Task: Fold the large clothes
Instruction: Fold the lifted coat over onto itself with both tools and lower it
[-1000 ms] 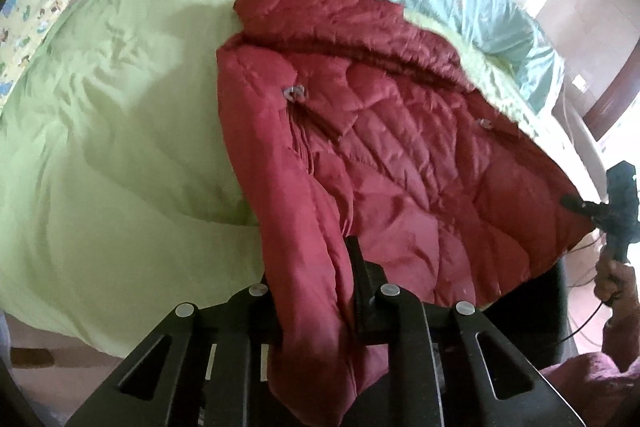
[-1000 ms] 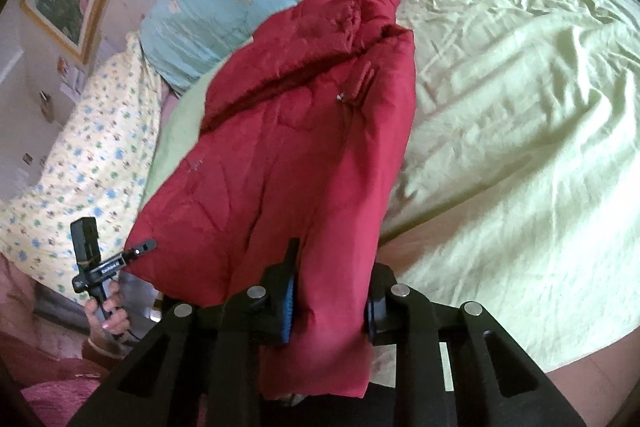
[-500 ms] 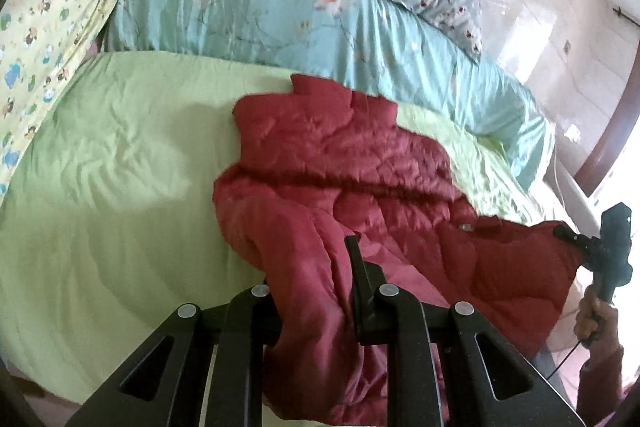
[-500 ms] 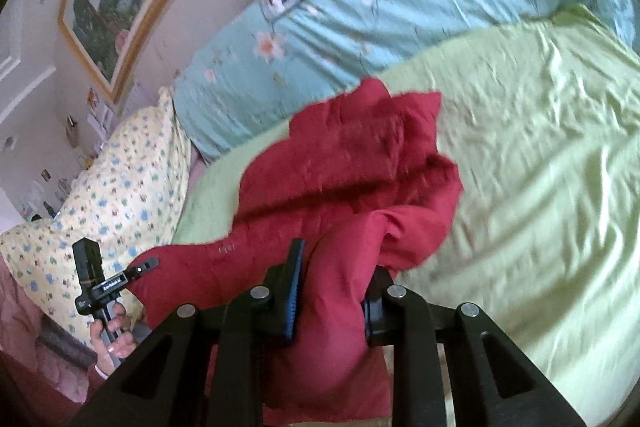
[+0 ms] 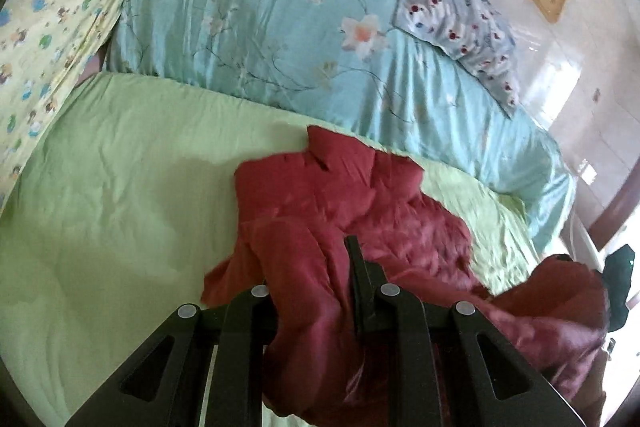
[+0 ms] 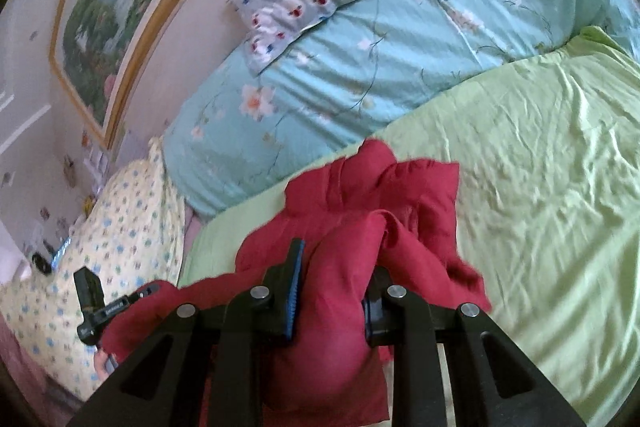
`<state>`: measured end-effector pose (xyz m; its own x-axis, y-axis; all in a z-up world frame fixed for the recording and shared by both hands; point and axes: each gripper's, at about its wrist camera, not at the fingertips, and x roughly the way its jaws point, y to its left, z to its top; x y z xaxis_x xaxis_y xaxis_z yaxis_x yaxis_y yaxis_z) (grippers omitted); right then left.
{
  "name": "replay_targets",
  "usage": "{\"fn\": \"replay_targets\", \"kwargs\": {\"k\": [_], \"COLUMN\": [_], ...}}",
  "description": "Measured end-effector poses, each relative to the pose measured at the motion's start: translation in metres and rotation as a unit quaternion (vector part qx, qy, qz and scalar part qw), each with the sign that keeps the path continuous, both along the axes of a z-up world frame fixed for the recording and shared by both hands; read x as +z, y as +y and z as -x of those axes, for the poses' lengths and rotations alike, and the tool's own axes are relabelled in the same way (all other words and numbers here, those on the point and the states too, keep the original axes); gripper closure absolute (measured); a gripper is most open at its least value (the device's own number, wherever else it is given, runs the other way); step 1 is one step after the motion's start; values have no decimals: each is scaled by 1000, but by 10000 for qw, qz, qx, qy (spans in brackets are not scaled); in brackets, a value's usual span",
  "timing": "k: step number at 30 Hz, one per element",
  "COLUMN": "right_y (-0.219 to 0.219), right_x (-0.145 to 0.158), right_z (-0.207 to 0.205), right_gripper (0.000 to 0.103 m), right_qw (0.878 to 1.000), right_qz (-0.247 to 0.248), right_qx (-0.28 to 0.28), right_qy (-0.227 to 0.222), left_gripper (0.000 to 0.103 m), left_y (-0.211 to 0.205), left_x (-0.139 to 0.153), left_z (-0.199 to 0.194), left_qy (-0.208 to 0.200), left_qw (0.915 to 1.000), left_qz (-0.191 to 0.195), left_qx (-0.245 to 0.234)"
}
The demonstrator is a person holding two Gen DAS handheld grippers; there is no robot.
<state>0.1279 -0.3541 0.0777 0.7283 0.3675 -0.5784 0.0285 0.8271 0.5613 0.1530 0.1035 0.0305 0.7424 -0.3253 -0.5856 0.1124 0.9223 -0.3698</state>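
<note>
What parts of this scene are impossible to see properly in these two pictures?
- Left wrist view: the near hem of the dark red quilted jacket is hidden behind the left gripper.
- Left wrist view: the jacket's far corner is motion-blurred, covering most of the right gripper.
- Right wrist view: fabric bunched in the right gripper hides the light green bedsheet beneath.

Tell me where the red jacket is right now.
The red jacket lies bunched on the green sheet, just below the blue floral quilt. Its near edge is clamped in both the left gripper and the right gripper.
</note>
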Motion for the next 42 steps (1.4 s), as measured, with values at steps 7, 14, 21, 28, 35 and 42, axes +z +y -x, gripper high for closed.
{"fn": "replay_targets", "kwargs": {"k": [7, 14, 21, 28, 35, 42], "right_y": [-13, -28, -49, -52, -56, -60], "right_x": [-23, -60, -109, -142, -163, -170], "right_z": [-64, -124, -159, -177, -194, -200], "right_gripper": [80, 77, 74, 74, 75, 75], "right_qw": [9990, 9956, 9886, 9833, 9785, 9771], "right_qz": [-243, -257, -473, -369, -217, -257], "right_qx": [-372, -801, -1246, -1622, -1844, -1890], "right_qy": [66, 405, 707, 741, 901, 939], "left_gripper": [84, 84, 81, 80, 78, 69], "left_y": [-22, -29, -38, -55, -52, -48], "left_x": [-11, -42, -88, -115, -121, -88], "left_z": [-79, -181, -260, -311, -319, -279], "left_qy": [220, 725, 1181, 1181, 1196, 814], "left_qw": [9995, 9960, 9906, 9900, 9902, 9950], "left_qz": [-57, 61, -59, -321, -247, -232], "left_qx": [214, 510, 689, 701, 675, 537]}}
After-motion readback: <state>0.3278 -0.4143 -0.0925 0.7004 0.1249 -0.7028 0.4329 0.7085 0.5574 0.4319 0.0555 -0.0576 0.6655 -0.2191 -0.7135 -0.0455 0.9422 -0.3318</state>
